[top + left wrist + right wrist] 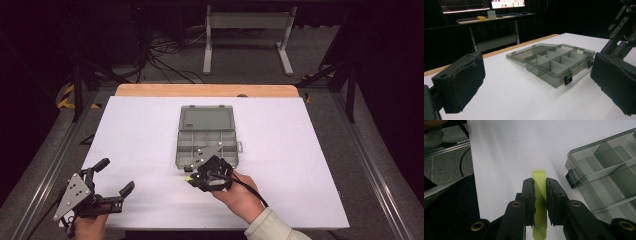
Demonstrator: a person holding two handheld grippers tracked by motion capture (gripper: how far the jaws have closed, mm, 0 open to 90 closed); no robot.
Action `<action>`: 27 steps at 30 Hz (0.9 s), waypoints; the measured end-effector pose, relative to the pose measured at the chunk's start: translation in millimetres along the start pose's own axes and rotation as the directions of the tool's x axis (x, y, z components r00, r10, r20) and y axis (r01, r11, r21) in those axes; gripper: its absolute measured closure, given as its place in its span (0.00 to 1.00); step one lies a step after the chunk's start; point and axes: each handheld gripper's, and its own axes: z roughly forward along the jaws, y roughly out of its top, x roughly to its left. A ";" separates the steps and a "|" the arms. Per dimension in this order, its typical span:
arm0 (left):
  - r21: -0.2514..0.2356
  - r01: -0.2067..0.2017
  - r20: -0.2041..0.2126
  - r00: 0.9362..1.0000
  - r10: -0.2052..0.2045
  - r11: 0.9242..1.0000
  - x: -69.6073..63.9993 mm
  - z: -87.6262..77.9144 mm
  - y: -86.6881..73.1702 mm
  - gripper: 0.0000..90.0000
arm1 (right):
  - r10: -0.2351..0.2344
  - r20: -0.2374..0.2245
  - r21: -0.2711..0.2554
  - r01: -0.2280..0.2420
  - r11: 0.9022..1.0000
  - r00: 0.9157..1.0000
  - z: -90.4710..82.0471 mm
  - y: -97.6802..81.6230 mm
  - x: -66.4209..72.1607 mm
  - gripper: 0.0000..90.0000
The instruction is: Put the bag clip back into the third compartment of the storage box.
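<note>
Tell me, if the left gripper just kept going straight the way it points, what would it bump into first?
Probably the open box. In the left gripper view it lies straight ahead between the left gripper's wide-open jaws, with bare table before it. The near wall with its latches would likely be met first, though depth is hard to judge.

Compartment box: translucent smoky-grey plastic, glossy, smooth walls and dividers; black latches.
Clip, between the right gripper's fingers: yellow-green plastic, smooth, slight sheen.
Left gripper fingers: black matt padding, rough at the edges.
Table: white matt top; bare wood strip along the far edge.
</note>
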 end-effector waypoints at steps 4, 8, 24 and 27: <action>0.000 -0.002 0.001 1.000 0.002 1.000 -0.2 0.1 -0.1 0.00 | 0.006 0.013 -0.025 -0.005 1.000 1.000 -11.0 5.0 -5.1 0.86; 0.004 -0.003 -0.001 1.000 0.003 1.000 -0.1 -0.7 0.1 0.00 | 0.016 0.029 -0.044 -0.014 0.999 0.999 -19.3 8.6 -11.6 0.86; 0.007 -0.001 0.000 1.000 0.001 1.000 -0.2 -0.3 -0.4 0.00 | 0.082 0.101 -0.082 -0.073 0.994 0.992 -38.8 15.4 -50.1 0.86; 0.005 0.000 -0.001 1.000 0.000 1.000 0.0 0.1 -0.6 0.00 | 0.098 0.114 -0.081 -0.089 0.993 0.989 -38.4 15.7 -59.2 0.86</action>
